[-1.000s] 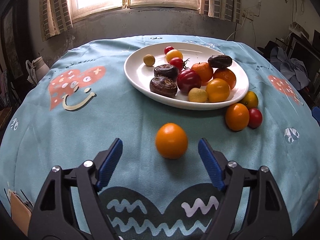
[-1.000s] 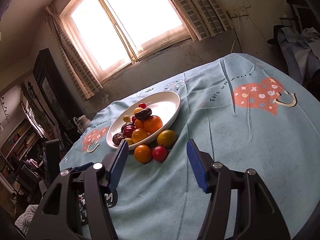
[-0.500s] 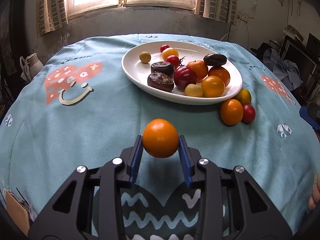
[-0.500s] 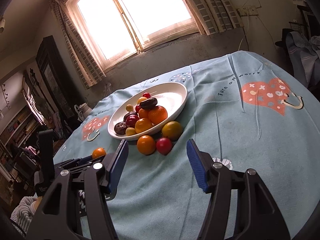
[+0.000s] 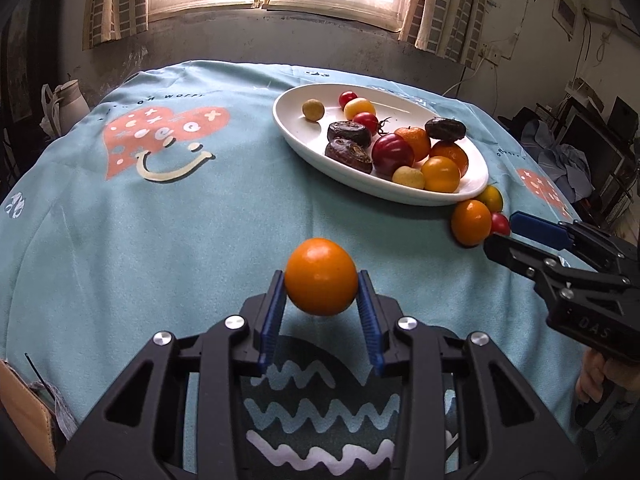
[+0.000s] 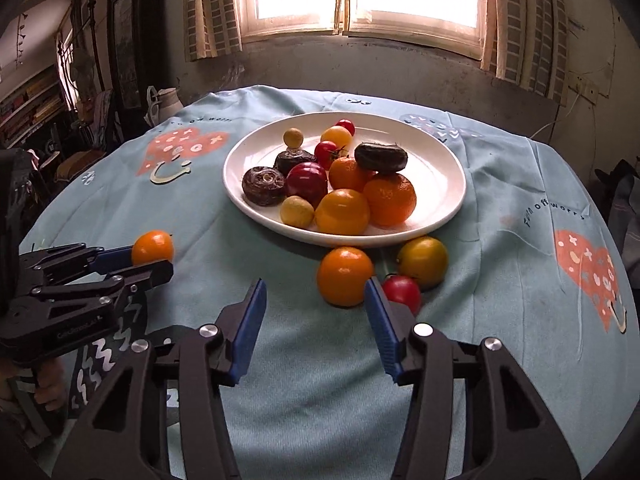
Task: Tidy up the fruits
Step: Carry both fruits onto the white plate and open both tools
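My left gripper (image 5: 321,294) is shut on an orange round fruit (image 5: 320,268) and holds it just above the blue tablecloth. The right wrist view shows the same fruit (image 6: 153,247) in that gripper (image 6: 138,262) at the left. A white plate (image 5: 288,128) (image 6: 236,184) holds several fruits. By its near rim lie an orange fruit (image 6: 345,276), a yellow one (image 6: 423,262) and a small red tomato (image 6: 402,294). My right gripper (image 6: 315,292) (image 5: 499,239) is closing, its tips just short of the orange fruit, with nothing between the pads.
A white jug (image 5: 68,104) (image 6: 168,100) stands beyond the table's far left edge. Dark clutter and cloth (image 5: 560,152) fill the room at the right, shelves (image 6: 28,108) at the left. A person's hand (image 5: 596,376) grips the right tool.
The left gripper shut on the orange fruit and lifted it off the cloth. The right gripper rolled level, swung close to the three fruits by the plate, and its jaws narrowed.
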`<state>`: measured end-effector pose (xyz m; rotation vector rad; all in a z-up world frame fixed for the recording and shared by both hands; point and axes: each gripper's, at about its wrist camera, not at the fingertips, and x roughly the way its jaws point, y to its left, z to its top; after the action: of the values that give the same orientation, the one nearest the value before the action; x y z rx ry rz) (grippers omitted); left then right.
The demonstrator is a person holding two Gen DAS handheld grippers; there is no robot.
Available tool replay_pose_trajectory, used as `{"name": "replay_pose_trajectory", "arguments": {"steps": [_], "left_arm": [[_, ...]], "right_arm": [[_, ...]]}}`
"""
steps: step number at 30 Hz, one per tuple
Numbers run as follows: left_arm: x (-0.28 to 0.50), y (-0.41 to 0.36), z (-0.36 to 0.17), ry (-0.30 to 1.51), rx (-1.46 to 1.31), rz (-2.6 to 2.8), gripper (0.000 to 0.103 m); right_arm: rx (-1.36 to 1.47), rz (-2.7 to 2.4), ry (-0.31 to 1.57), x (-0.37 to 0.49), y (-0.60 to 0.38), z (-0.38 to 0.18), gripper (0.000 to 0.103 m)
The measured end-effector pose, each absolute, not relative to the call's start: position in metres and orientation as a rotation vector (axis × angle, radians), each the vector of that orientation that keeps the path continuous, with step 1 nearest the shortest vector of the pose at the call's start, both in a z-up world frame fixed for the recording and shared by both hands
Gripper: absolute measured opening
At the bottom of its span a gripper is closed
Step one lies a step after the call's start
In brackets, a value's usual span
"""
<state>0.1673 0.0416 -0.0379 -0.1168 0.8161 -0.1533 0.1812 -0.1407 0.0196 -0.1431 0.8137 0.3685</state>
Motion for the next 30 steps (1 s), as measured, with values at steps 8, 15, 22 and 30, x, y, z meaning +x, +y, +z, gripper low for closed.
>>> {"name": "replay_pose_trajectory", "arguments": {"steps": [8,15,22,30], "left_arm": [[0.172,0.041,-0.039,0.820,-0.128,-0.165,0.036],[0.175,0.041,-0.043,0.836,-0.140,-0.176,0.036],[0.169,0.046,-0.035,0.819,-0.143,-0.168,0.036],[0.219,0.032,0.020,0.769,-0.075,-0.149,0.036]], "right_arm": [[-0.167,0.325,0.865,0.208,-0.138,0.007,0.047],[-0.248,0.288,0.857,0.209,-0.130,0.001,0.038],[-0.052,0.353,0.846,0.177,-0.158,0.021,0.037],[0.077,0.308,0.681,0.190,-0.196,0.089,0.037]]}}
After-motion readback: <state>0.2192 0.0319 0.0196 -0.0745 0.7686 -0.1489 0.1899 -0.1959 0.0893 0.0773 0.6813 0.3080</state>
